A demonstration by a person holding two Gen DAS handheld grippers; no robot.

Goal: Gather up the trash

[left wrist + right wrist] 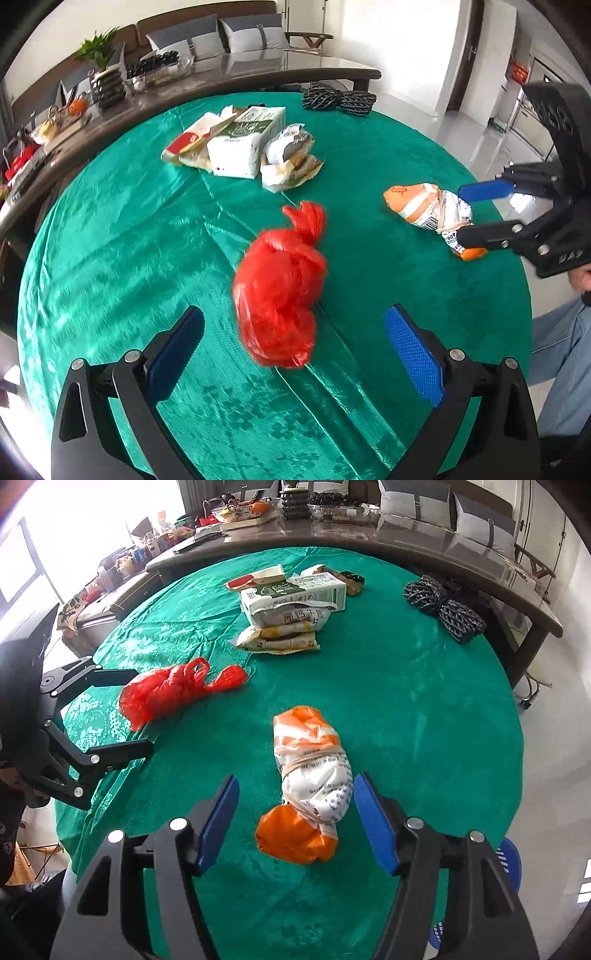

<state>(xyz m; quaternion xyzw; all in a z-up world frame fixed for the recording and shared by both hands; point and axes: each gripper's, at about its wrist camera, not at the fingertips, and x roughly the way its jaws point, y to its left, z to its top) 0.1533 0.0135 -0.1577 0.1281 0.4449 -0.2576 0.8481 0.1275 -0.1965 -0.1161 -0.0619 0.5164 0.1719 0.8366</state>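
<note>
A crumpled red plastic bag [282, 288] lies on the green tablecloth [147, 229]; it also shows in the right wrist view [170, 690]. My left gripper [295, 343] is open, its blue pads either side of the bag's near end. An orange-and-white wrapped bundle [308, 786] tied with rubber bands lies between the open fingers of my right gripper [295, 812]. In the left wrist view the right gripper [469, 214] straddles the bundle [428, 206]. The left gripper [140, 709] shows at the left of the right wrist view.
A pile of milk cartons and snack wrappers [243, 147] lies further back on the table [288, 609]. A coil of black-and-white rope [338, 98] sits at the far edge [443, 607]. A cluttered dark counter [110, 110] curves behind the table.
</note>
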